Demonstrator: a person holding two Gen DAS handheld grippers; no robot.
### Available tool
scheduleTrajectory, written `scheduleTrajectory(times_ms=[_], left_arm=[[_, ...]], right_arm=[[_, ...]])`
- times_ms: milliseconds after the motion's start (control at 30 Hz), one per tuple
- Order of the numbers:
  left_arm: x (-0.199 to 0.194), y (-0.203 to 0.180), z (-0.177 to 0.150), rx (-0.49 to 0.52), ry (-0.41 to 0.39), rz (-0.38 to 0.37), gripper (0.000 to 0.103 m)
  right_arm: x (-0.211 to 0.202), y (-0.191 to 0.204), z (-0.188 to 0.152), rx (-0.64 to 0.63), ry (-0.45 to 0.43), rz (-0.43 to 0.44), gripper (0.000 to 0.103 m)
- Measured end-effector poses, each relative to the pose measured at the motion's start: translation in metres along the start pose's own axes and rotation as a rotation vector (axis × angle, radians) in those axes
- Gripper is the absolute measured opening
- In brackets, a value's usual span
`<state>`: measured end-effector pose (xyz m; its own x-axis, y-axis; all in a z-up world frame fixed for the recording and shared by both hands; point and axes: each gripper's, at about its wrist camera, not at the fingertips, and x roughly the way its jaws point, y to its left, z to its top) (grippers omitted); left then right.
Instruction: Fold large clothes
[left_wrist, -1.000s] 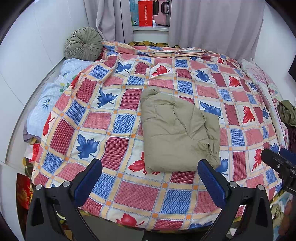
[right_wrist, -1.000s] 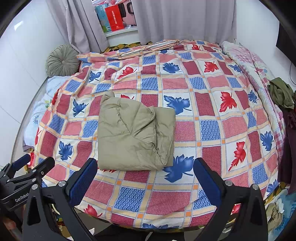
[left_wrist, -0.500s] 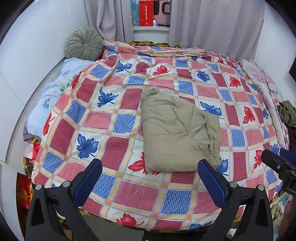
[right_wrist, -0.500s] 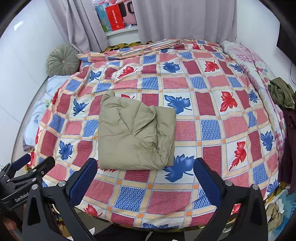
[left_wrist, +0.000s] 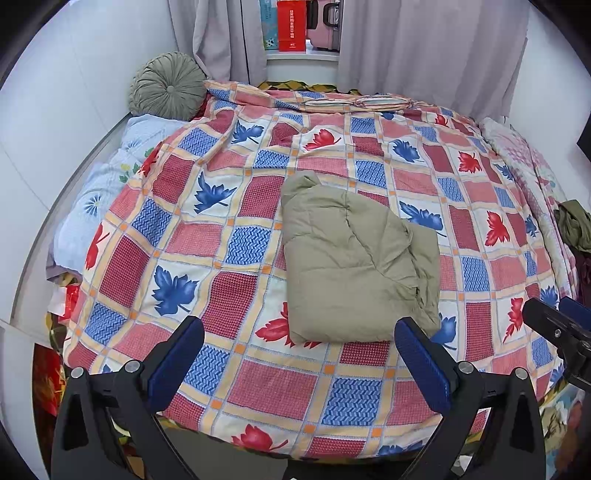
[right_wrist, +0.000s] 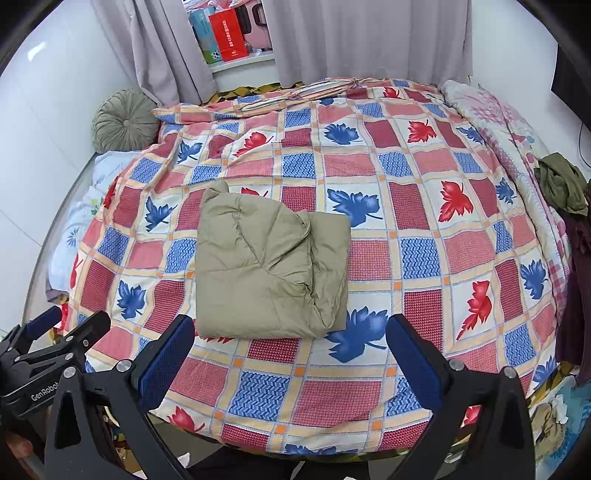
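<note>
A khaki padded garment (left_wrist: 354, 262) (right_wrist: 271, 269) lies folded into a rough rectangle on the patchwork bedspread (left_wrist: 236, 206) (right_wrist: 417, 229), a little in from the bed's near edge. My left gripper (left_wrist: 299, 363) hangs open above the near edge, its blue pads clear of the garment. My right gripper (right_wrist: 290, 356) is open too, held just short of the garment's near side with nothing between its fingers. The left gripper (right_wrist: 51, 343) shows at the lower left of the right wrist view, and the right gripper (left_wrist: 565, 325) at the right edge of the left wrist view.
A round green cushion (left_wrist: 168, 86) (right_wrist: 125, 120) rests against the wall at the far left, above a pale blue pillow (left_wrist: 99, 192). Dark olive clothing (right_wrist: 563, 184) is heaped at the bed's right edge. Grey curtains (left_wrist: 424, 48) and a windowsill with a red box (left_wrist: 291, 26) stand behind.
</note>
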<state>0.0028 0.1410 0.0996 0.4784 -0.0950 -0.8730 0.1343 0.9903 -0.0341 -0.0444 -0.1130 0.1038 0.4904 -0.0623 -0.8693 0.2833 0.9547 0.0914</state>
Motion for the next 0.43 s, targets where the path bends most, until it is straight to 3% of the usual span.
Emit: scheduleTrajectory(times_ms=[433], left_arm=[[-0.0015, -0.0014, 0.0013, 0.004, -0.004, -0.003, 0.103]], right_arm=[[-0.0004, 0.0008, -0.0005, 0.001, 0.001, -0.001, 0.103]])
